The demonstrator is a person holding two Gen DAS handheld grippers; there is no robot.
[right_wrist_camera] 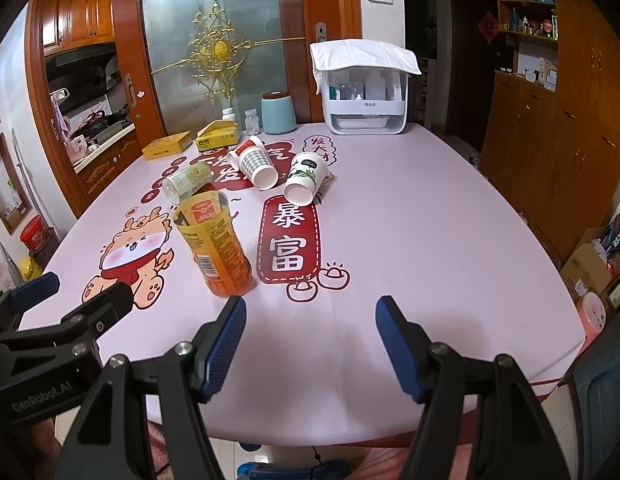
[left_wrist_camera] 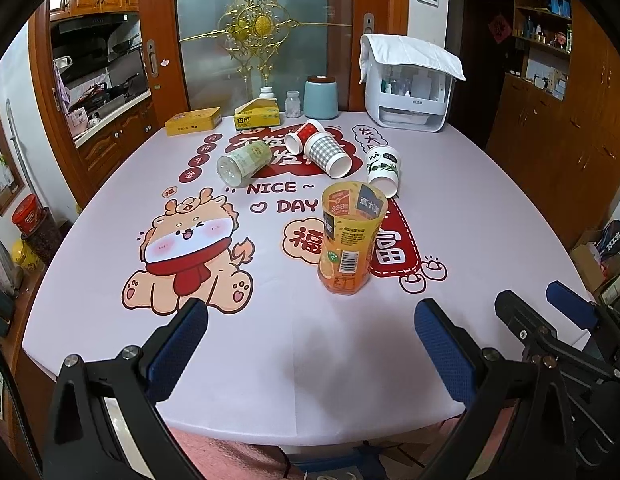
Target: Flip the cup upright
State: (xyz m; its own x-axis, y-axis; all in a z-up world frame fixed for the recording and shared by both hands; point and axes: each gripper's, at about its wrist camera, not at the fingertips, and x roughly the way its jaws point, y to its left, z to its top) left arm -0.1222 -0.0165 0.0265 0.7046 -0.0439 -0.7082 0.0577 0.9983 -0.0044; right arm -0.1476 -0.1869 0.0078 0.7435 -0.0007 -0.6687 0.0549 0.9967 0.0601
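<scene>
Both grippers hover over the near edge of the counter [left_wrist_camera: 294,340], left gripper [left_wrist_camera: 310,344] and right gripper [right_wrist_camera: 310,344] alike with jaws apart and holding nothing. Beyond them, the orange cup [left_wrist_camera: 349,240] stands upright, mouth up, on the printed cloth. Behind the orange cup lie four others on their sides: the clear green-labelled cup [left_wrist_camera: 242,162] to its far left, the checked cup [left_wrist_camera: 327,154] touching the red cup [left_wrist_camera: 304,136] straight behind, and the panda cup [left_wrist_camera: 383,168] just behind its right side.
</scene>
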